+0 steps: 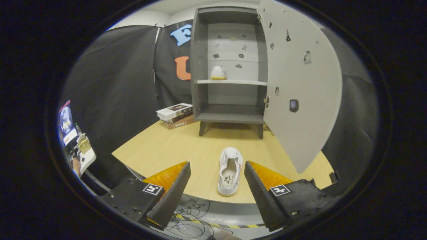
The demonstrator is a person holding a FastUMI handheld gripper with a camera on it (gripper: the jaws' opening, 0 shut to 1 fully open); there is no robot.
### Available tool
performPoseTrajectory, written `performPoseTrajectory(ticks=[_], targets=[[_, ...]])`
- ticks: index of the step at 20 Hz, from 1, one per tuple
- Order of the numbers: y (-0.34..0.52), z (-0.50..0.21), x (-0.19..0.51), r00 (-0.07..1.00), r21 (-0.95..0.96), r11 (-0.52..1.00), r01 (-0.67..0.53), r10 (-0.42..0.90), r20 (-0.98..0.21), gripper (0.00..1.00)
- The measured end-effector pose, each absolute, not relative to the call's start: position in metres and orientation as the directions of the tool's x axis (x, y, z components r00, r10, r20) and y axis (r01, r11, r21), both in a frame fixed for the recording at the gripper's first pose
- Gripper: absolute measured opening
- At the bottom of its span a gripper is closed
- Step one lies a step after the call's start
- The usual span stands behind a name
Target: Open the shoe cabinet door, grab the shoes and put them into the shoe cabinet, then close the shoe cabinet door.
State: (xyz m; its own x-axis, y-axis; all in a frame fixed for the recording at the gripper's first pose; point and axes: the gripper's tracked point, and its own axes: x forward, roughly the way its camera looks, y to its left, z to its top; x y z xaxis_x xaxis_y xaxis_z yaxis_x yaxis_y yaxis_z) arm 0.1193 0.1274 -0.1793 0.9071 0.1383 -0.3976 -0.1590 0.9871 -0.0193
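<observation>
The gripper (217, 168) was spread wide, the shoe (229, 171) lying between its fingers; best to drop lower and pinch its sides evenly, clear of the door (300, 96)

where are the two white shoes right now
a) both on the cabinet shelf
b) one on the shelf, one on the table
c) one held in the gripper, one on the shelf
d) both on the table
b: one white shoe sits on the cabinet shelf, and the other shoe lies on the table between the fingers of the open gripper, touched by neither.
</observation>
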Motion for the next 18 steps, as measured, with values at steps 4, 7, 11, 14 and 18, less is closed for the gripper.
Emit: performPoseTrajectory(ticks=[4, 7, 11, 14, 18], targets=[[0.132, -0.196, 0.113, 0.871, 0.008, 0.989, -0.148, 0.135, -0.473, 1.0], [0.134, -0.204, 0.114, 0.847, 0.026, 0.991, -0.133, 0.127, -0.516, 1.0], [0.13, -0.212, 0.116, 0.824, 0.01, 0.994, -0.108, 0.095, -0.558, 1.0], [0.127, -0.218, 0.117, 0.806, -0.023, 0.992, -0.121, 0.084, -0.586, 1.0], [0.125, -0.222, 0.123, 0.8, -0.035, 0.991, -0.126, 0.081, -0.595, 1.0]])
